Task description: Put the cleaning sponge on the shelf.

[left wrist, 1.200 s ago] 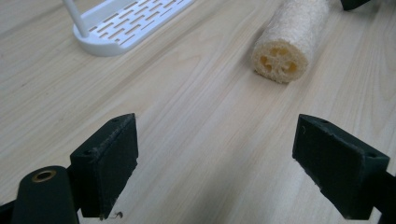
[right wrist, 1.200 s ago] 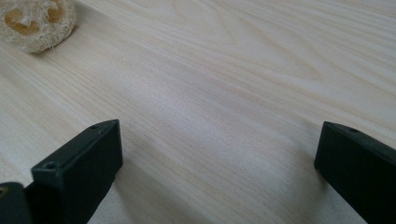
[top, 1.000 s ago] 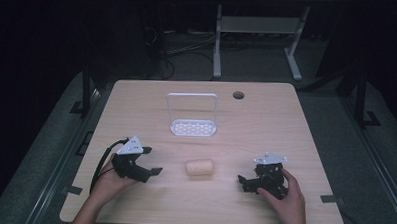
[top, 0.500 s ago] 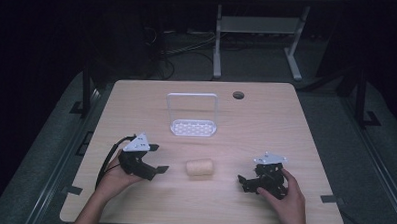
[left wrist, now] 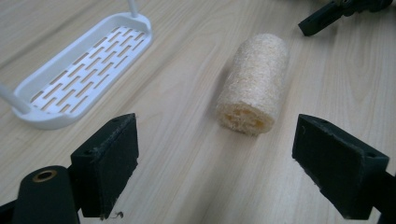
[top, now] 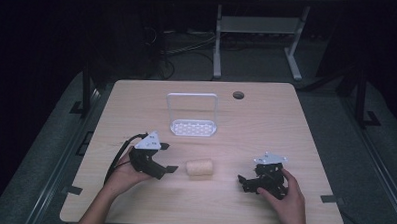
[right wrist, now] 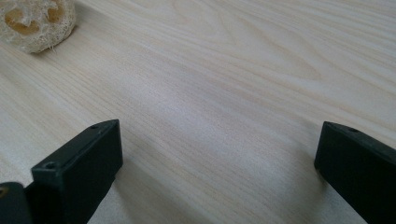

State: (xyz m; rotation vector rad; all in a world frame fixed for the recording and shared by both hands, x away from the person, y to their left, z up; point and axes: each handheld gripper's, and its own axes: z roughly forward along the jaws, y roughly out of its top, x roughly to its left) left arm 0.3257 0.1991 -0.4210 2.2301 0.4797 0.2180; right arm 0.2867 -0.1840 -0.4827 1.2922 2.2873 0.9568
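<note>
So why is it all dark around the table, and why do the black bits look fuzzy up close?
High view: light falls on the table alone, the floor around it sits in shadow. Left gripper view: the loofah roll is sharp, the near pads soft. Right gripper view: the pads blur, being closest to the lens.

One loofah roll (top: pixel 199 167), one white rack (top: pixel 193 127), two hand-held grippers, possibly one table grommet (top: pixel 238 95).

Matt pale wood table (top: pixel 286 125), rough fibrous loofah (left wrist: pixel 254 84), smooth white plastic rack (left wrist: pixel 84 70)
</note>
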